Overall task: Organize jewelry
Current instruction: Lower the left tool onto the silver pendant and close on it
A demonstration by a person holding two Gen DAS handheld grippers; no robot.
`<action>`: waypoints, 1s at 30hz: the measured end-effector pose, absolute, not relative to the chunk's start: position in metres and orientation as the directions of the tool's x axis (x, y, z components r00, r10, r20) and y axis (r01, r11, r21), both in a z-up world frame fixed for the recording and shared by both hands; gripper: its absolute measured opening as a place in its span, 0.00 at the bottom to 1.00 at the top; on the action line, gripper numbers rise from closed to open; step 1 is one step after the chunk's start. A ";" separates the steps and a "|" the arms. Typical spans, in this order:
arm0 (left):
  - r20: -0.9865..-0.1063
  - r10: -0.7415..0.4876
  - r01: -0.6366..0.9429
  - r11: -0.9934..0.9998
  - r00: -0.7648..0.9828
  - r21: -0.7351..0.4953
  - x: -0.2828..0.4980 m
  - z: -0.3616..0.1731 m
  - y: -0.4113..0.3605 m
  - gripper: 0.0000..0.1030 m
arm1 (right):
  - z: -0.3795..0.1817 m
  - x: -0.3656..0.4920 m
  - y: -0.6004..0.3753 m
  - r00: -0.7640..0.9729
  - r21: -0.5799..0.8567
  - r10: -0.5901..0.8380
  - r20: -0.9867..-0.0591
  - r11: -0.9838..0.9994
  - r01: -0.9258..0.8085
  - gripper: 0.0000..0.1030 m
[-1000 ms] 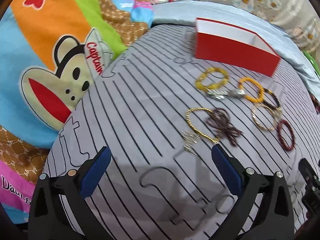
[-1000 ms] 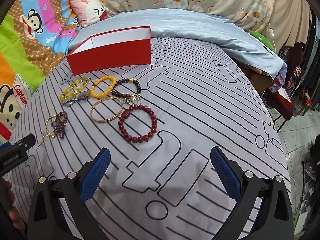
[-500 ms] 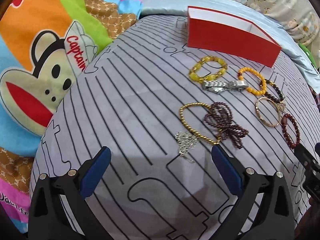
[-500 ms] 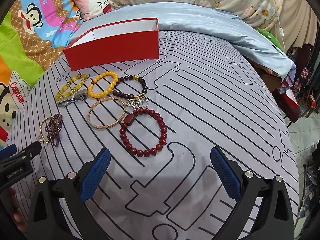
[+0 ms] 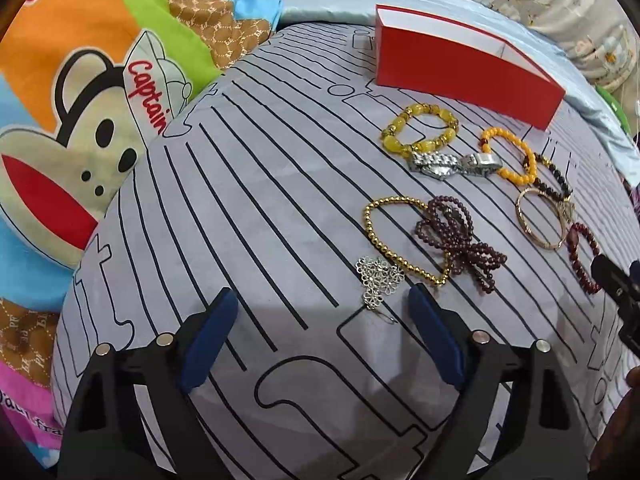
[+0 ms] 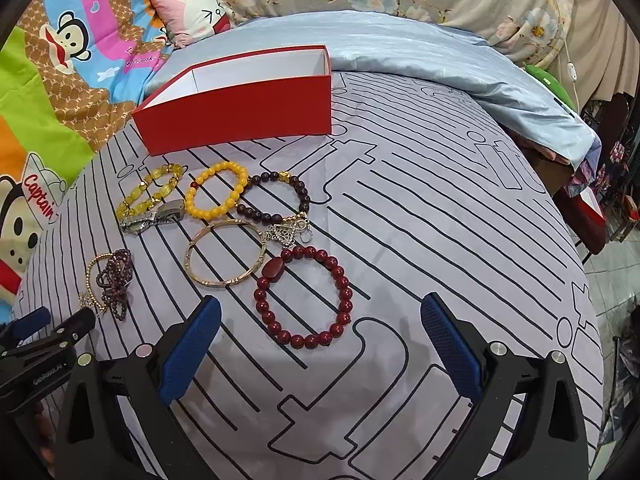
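On a grey striped bedcover [image 6: 420, 240], the left gripper [image 5: 322, 312] hovers with its jaws wide but just narrowing, nothing between them; a silver filigree charm [image 5: 378, 276] lies just beyond its right finger, touching a gold bead bracelet [image 5: 394, 236] and a tangle of purple beads [image 5: 460, 236]. To the right, the right gripper [image 6: 320, 320] stands wide open and empty, a dark red bead bracelet [image 6: 304, 300] lying between its fingertips. Farther off, past yellow bracelets, sits the open red box [image 6: 240, 108].
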State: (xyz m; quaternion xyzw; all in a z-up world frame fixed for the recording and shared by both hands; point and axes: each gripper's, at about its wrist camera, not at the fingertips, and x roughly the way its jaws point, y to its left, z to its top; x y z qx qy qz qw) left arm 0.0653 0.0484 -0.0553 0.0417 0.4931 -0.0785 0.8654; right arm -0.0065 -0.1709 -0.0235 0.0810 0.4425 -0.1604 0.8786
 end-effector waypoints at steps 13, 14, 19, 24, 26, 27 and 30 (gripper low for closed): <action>-0.840 -0.154 0.240 0.970 0.520 -0.029 0.062 -0.050 0.037 0.32 | -0.026 -0.007 -0.173 0.551 0.011 -0.202 -0.810 0.933 0.359 0.93; -0.839 -0.161 0.248 0.968 0.519 -0.032 0.061 -0.049 0.036 0.30 | -0.026 -0.007 -0.173 0.551 0.012 -0.202 -0.810 0.933 0.359 0.93; -0.840 -0.189 0.260 0.964 0.508 -0.059 0.062 -0.048 0.035 0.09 | -0.026 -0.007 -0.174 0.550 0.009 -0.205 -0.809 0.933 0.361 0.93; -0.841 -0.214 0.262 0.961 0.497 -0.089 0.062 -0.046 0.037 0.09 | -0.024 -0.007 -0.176 0.552 0.013 -0.201 -0.809 0.933 0.359 0.93; -0.838 -0.219 0.263 0.960 0.500 -0.094 0.060 -0.044 0.038 0.09 | -0.024 -0.008 -0.176 0.555 0.015 -0.198 -0.808 0.934 0.356 0.93; -0.834 -0.221 0.263 0.960 0.505 -0.095 0.059 -0.042 0.038 0.09 | -0.023 -0.009 -0.176 0.555 0.016 -0.197 -0.808 0.935 0.355 0.93; -0.828 -0.233 0.264 0.959 0.511 -0.106 0.057 -0.036 0.040 0.09 | -0.022 -0.010 -0.178 0.560 0.035 -0.181 -0.808 0.935 0.352 0.93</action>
